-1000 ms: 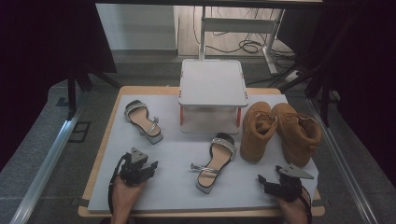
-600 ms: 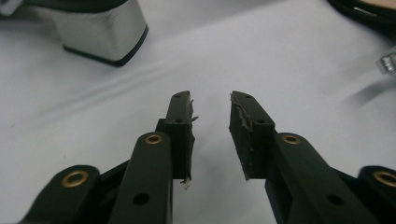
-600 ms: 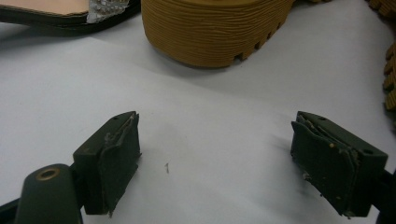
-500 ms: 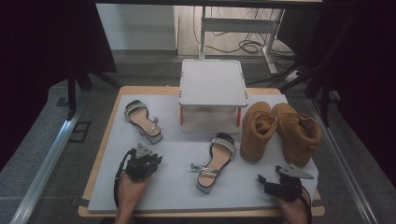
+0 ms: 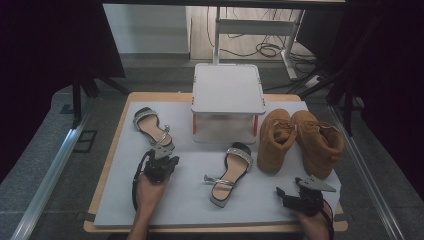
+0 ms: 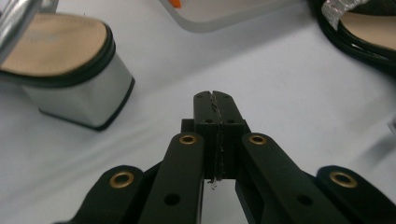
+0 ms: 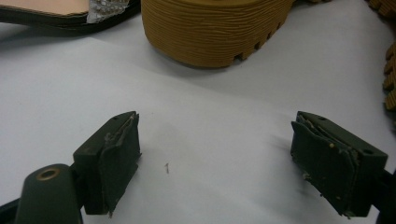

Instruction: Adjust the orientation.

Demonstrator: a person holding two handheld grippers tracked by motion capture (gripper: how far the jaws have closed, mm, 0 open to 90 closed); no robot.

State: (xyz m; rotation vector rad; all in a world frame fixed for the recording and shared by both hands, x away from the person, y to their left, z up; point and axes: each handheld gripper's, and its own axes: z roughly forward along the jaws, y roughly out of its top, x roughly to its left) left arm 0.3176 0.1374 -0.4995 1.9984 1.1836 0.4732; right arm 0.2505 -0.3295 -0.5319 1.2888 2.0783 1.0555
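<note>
Two silver strappy sandals lie on the pale mat: one at the far left [image 5: 150, 127], one in the middle [image 5: 230, 172]. A pair of tan boots [image 5: 300, 140] stands at the right. My left gripper [image 5: 162, 159] sits just short of the left sandal's heel. Its jaws have just been closing, and in the left gripper view the gripper [image 6: 215, 109] is shut with nothing between the pads; the sandal's block heel [image 6: 70, 79] lies ahead to the left. My right gripper [image 7: 224, 158] is open over bare mat, facing a boot sole [image 7: 215, 28]. It rests near the front right [image 5: 282, 194].
A white box-like stand [image 5: 227, 95] with orange legs occupies the back middle of the mat [image 5: 190, 200]. The wooden table edge [image 5: 107, 165] frames the mat. Metal rails and cables lie on the floor beyond.
My left hand has moved forward toward the left sandal's heel, and its jaws have gone from part open to shut. The right gripper has stayed put.
</note>
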